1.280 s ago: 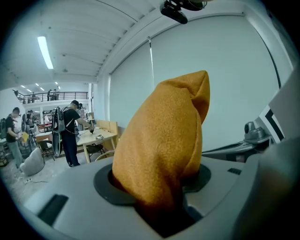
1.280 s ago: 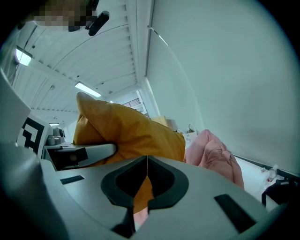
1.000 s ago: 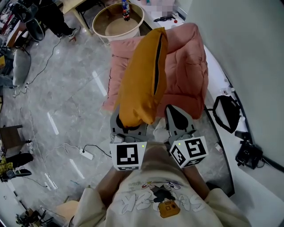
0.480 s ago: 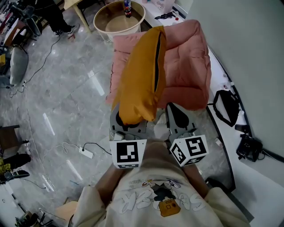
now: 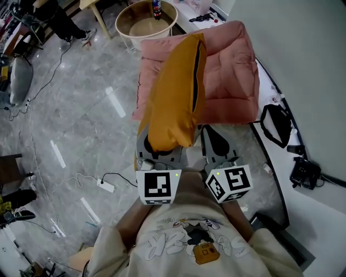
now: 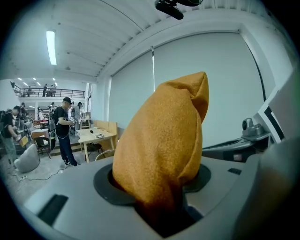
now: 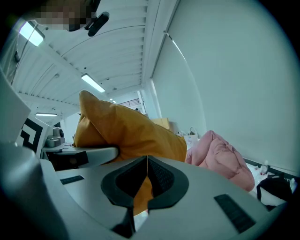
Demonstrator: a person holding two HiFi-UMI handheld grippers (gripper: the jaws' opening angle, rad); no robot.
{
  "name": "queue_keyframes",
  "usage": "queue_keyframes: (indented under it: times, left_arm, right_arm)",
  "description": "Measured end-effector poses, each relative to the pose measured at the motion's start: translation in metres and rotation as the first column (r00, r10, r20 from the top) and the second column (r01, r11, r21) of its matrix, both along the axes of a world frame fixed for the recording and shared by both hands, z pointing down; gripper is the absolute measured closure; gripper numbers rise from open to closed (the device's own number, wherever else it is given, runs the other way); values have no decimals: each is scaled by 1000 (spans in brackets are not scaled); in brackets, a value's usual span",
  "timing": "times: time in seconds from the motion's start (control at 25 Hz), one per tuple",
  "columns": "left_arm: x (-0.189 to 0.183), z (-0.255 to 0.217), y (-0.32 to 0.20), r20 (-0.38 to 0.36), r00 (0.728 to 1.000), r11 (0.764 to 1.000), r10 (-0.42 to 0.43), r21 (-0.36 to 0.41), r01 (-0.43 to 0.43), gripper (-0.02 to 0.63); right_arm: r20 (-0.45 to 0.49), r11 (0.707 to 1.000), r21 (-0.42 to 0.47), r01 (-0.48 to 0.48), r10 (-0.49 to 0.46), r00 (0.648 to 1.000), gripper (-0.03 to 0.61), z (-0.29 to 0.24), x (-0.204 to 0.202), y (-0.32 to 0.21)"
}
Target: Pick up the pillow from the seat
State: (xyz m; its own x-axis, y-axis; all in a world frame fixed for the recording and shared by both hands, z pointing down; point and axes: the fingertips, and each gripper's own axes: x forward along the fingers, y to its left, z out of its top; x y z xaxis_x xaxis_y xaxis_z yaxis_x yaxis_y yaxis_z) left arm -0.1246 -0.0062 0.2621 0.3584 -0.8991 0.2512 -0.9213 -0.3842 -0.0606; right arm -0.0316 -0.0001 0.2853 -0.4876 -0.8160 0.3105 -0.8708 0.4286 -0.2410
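Observation:
An orange pillow (image 5: 173, 92) hangs lengthwise above the pink quilted seat (image 5: 230, 70), lifted off it. My left gripper (image 5: 158, 150) is shut on the pillow's near corner. In the left gripper view the pillow (image 6: 161, 136) fills the space between the jaws and stands up from them, and the left gripper (image 6: 159, 199) pinches its fabric. My right gripper (image 5: 215, 142) sits just right of the pillow, apart from it. In the right gripper view the right gripper (image 7: 146, 176) is shut with nothing between its pads; the pillow (image 7: 126, 131) and the pink seat (image 7: 220, 157) lie beyond.
A round wooden tub table (image 5: 130, 30) with a bottle (image 5: 157, 8) stands behind the seat. A white power strip (image 5: 105, 185) with its cable lies on the marble floor at left. A black bag (image 5: 278, 130) sits by the wall at right. A person (image 6: 63, 129) stands by a distant table.
The pillow stays in my left gripper's hold. The pillow and seat have shifted slightly to the right in the head view; both grippers keep their places.

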Motion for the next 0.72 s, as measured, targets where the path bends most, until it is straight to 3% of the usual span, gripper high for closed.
queue_keyframes:
  times: [0.4, 0.56, 0.72]
  left_arm:
    - [-13, 0, 44, -19, 999, 999, 33, 23, -33, 379]
    - [-23, 2, 59, -75, 997, 999, -18, -35, 15, 379]
    - [-19, 3, 67, -73, 997, 999, -18, -31, 16, 379]
  right_arm:
    - [-26, 1000, 10, -20, 20, 999, 555, 3, -18, 43]
    - [-45, 1000, 3, -28, 28, 999, 555, 6, -23, 58]
    - [-50, 999, 7, -42, 42, 998, 555, 7, -15, 64]
